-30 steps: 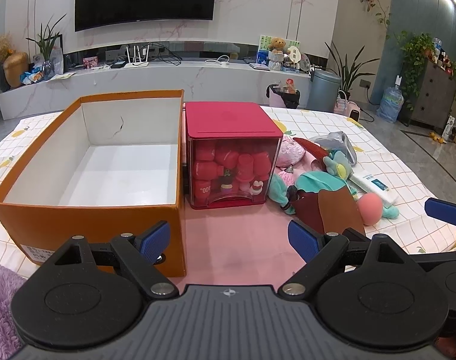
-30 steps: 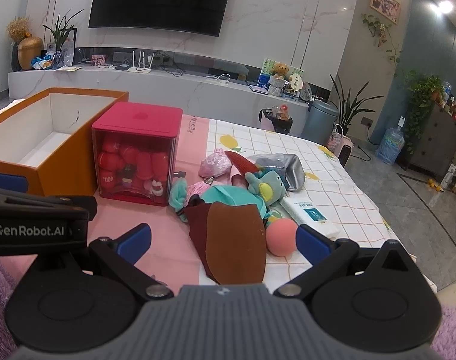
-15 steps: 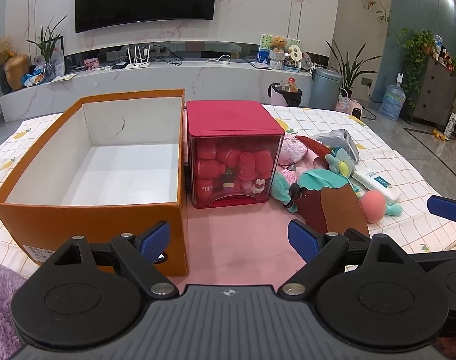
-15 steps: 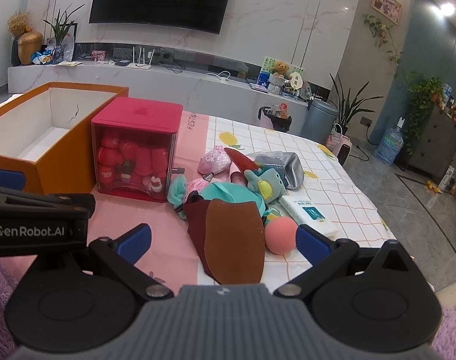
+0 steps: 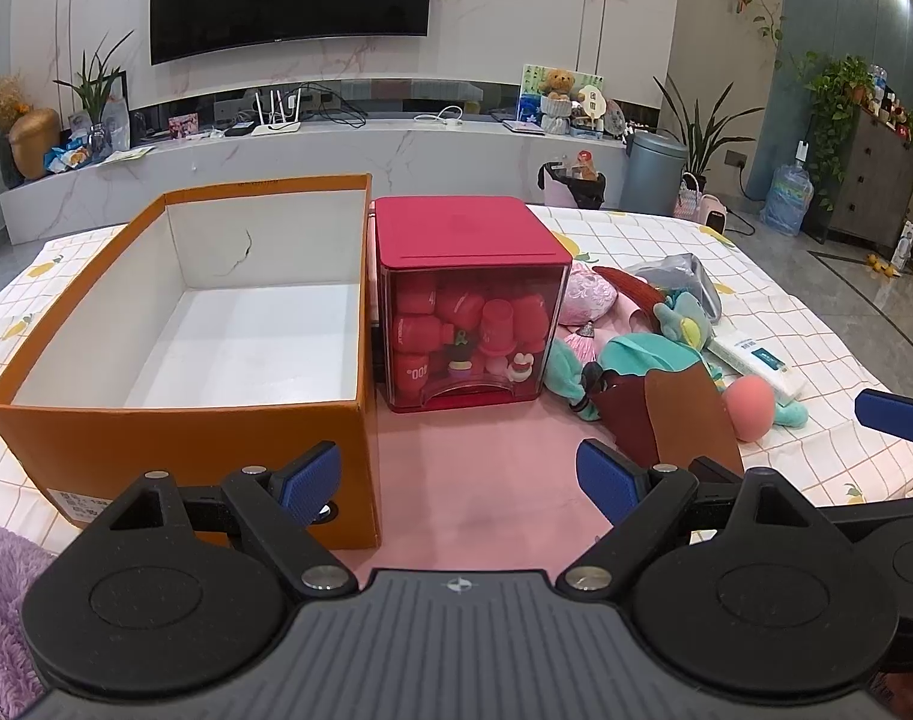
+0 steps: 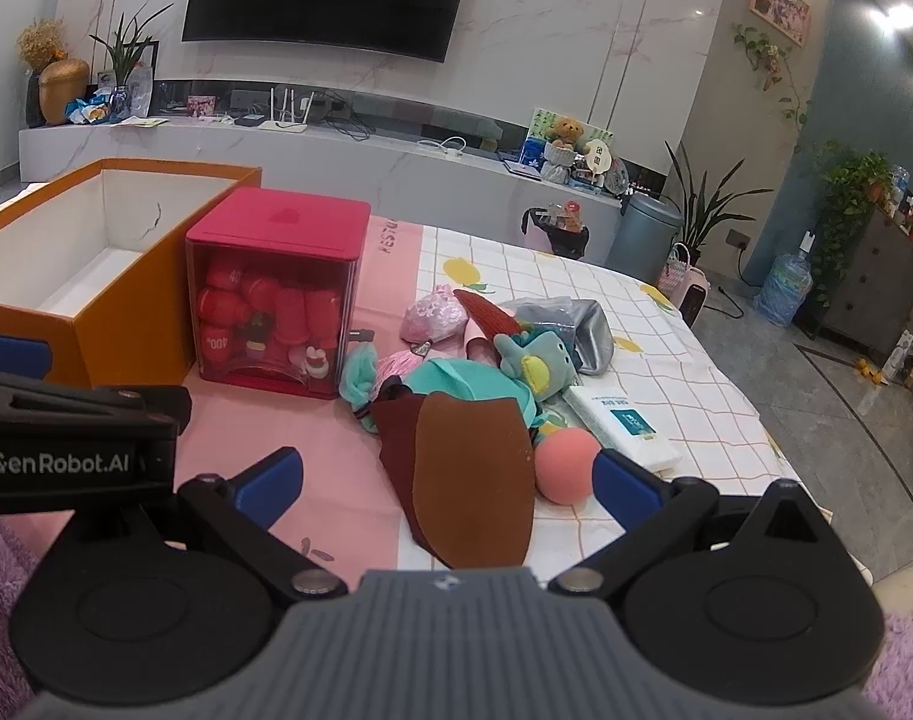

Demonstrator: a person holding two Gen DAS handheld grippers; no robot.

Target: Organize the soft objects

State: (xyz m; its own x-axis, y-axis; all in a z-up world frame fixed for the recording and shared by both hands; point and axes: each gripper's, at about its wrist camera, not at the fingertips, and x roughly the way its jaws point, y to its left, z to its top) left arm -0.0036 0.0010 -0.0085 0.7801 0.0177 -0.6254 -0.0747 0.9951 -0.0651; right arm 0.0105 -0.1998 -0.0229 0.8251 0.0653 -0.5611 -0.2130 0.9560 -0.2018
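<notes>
Both grippers hang wide open and empty: the right gripper (image 6: 447,474) squares up to the soft pile, brown felt piece (image 6: 471,474) nearest. The left gripper (image 5: 459,477) waits by the empty orange box (image 5: 180,420), apparently the pile's destination.

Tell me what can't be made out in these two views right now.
- Soft pile: the items at the bottom, both views, are covered by the brown pad and teal toy.
- Red bin: its back, both views, is hidden by its own contents.
- Orange box: the label in the left view is cut off by the left gripper.
- White packet: its print is too small.
</notes>
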